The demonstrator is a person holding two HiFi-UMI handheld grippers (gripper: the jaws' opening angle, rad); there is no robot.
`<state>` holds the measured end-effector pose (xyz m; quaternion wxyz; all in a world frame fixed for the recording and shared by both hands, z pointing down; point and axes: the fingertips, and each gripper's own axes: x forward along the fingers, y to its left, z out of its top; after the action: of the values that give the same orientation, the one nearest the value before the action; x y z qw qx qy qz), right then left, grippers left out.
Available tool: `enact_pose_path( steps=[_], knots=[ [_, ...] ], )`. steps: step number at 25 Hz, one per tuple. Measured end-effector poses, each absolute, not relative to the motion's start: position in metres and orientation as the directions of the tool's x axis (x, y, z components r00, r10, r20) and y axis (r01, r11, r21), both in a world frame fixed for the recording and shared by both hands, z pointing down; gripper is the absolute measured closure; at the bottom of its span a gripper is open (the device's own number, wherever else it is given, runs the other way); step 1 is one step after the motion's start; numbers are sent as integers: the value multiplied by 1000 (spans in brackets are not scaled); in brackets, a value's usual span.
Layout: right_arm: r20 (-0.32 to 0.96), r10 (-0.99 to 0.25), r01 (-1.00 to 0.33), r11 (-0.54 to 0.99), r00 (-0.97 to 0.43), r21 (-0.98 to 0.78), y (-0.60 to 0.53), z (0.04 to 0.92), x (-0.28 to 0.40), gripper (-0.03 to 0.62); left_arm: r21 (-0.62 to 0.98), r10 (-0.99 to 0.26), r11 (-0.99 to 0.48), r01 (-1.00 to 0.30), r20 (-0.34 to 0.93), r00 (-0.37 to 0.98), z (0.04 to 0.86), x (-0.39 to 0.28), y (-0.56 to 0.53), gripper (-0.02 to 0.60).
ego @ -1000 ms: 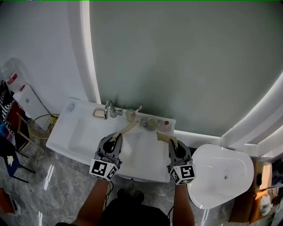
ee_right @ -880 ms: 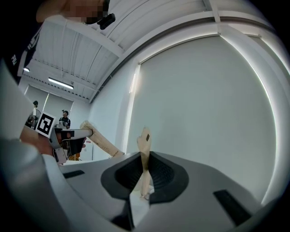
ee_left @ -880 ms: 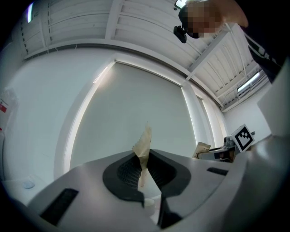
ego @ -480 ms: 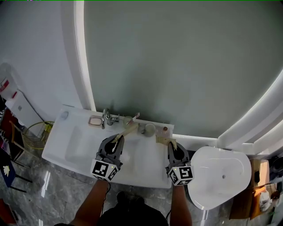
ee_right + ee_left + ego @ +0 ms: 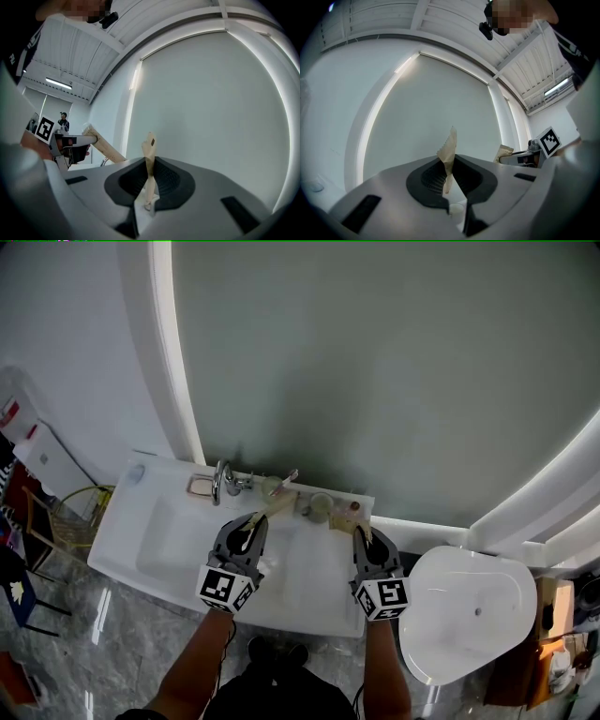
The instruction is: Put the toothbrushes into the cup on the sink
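Note:
In the head view my left gripper (image 5: 251, 526) is shut on a toothbrush in a beige paper wrapper (image 5: 272, 508). The wrapper slants up toward a cup (image 5: 272, 487) on the sink's back ledge, which has a toothbrush standing in it. My right gripper (image 5: 362, 532) is shut on a second wrapped toothbrush (image 5: 356, 521), just in front of another cup (image 5: 322, 504). The left gripper view shows the wrapper (image 5: 449, 154) pinched between the jaws of the left gripper (image 5: 451, 163). In the right gripper view, a beige wrapped stick (image 5: 149, 157) stands upright in the right gripper (image 5: 150, 165).
The white sink (image 5: 159, 531) has a chrome faucet (image 5: 223, 482) and a soap dish (image 5: 198, 487) at its back left. A small item (image 5: 353, 507) sits on the ledge at the right. A white oval fixture (image 5: 473, 610) stands to the right, with a mirror wall behind.
Both grippers have moved away from me toward the sink's back ledge, each still holding its wrapped toothbrush. The right one's wrapper now sits close to the ledge.

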<state>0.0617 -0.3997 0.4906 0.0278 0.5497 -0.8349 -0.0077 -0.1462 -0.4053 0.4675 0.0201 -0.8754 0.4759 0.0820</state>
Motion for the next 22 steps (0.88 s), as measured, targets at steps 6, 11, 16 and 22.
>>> enact_pose_path(
  steps=[6, 11, 16, 22],
  knots=[
    [69, -909, -910, 414, -411, 34, -421, 507, 69, 542, 72, -843, -528, -846, -169, 511, 478, -145, -404, 532],
    [74, -909, -910, 413, -410, 27, -435, 527, 68, 542, 85, -850, -517, -852, -173, 498, 496, -157, -403, 532],
    [61, -917, -919, 395, -394, 2, -456, 547, 68, 542, 71, -838, -530, -845, -196, 509, 515, -166, -406, 532],
    [66, -924, -926, 378, -376, 6, -491, 572, 63, 542, 53, -827, -542, -839, -213, 520, 529, -176, -412, 532]
  ],
)
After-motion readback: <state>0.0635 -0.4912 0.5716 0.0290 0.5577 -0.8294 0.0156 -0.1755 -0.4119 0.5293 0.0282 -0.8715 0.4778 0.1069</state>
